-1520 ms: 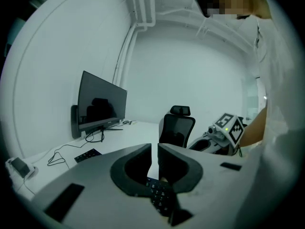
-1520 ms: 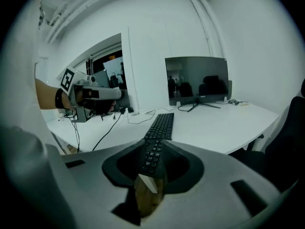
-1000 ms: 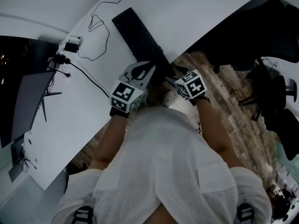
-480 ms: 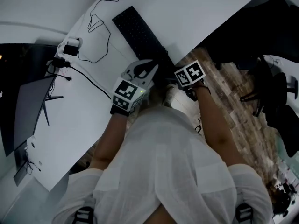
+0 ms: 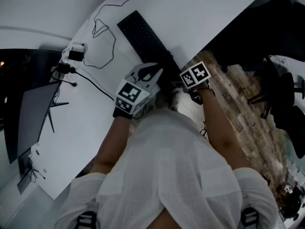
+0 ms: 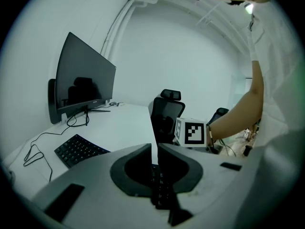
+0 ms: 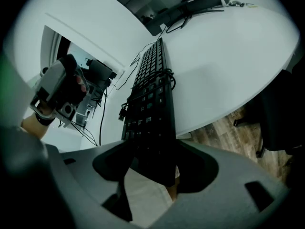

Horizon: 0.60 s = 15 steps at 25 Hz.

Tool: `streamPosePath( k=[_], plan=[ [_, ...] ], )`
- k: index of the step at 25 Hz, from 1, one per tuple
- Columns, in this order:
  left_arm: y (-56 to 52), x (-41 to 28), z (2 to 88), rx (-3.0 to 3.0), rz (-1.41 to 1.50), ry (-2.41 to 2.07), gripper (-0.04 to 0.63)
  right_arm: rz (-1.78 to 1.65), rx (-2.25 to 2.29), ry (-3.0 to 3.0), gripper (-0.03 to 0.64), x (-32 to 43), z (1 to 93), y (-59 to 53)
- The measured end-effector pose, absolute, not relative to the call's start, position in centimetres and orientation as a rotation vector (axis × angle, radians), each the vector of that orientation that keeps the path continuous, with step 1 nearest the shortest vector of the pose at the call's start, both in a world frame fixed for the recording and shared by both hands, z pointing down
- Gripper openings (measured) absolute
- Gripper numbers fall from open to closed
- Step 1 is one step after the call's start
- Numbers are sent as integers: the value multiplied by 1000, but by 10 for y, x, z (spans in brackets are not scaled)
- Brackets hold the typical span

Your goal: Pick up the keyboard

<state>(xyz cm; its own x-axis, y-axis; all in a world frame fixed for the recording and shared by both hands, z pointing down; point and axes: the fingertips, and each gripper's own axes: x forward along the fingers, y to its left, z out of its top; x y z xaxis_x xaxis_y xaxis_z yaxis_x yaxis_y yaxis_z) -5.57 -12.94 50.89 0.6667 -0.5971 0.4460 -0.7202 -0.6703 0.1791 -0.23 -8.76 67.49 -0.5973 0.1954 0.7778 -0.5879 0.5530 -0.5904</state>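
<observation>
A long black keyboard (image 5: 143, 35) lies on the white desk (image 5: 205, 13), and its near end overhangs the desk's front edge. My left gripper (image 5: 156, 70) rests over that near end. Its jaws are shut (image 6: 155, 149), with keys of the keyboard (image 6: 78, 149) showing beneath them and nothing seen clamped. My right gripper (image 5: 180, 82) is at the end from the floor side. In the right gripper view its jaws are closing around the keyboard (image 7: 152, 80), with the near end between them (image 7: 155, 151) and touching both sides.
A dark monitor (image 6: 83, 80) stands on the desk, with cables (image 5: 100, 27) and a power adapter (image 5: 74, 54) left of the keyboard. A black office chair (image 6: 167, 113) is beyond the desk edge. More chairs (image 5: 281, 94) stand on the wooden floor (image 5: 238, 109).
My right gripper has rolled and dropped slightly toward the keyboard's near end. The left gripper and the keyboard have stayed put.
</observation>
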Motion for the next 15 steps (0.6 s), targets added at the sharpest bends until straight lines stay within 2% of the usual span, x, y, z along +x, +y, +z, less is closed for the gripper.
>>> streamPosePath(
  k=[4,15],
  plan=[
    [-130,-61,504,2579,553,-975,37,1057,371,-1913,249,-1,664,-90],
    [-144,-73,491,2756,836,-720,38,620,503,-1884,245,16,629,-110]
  ],
)
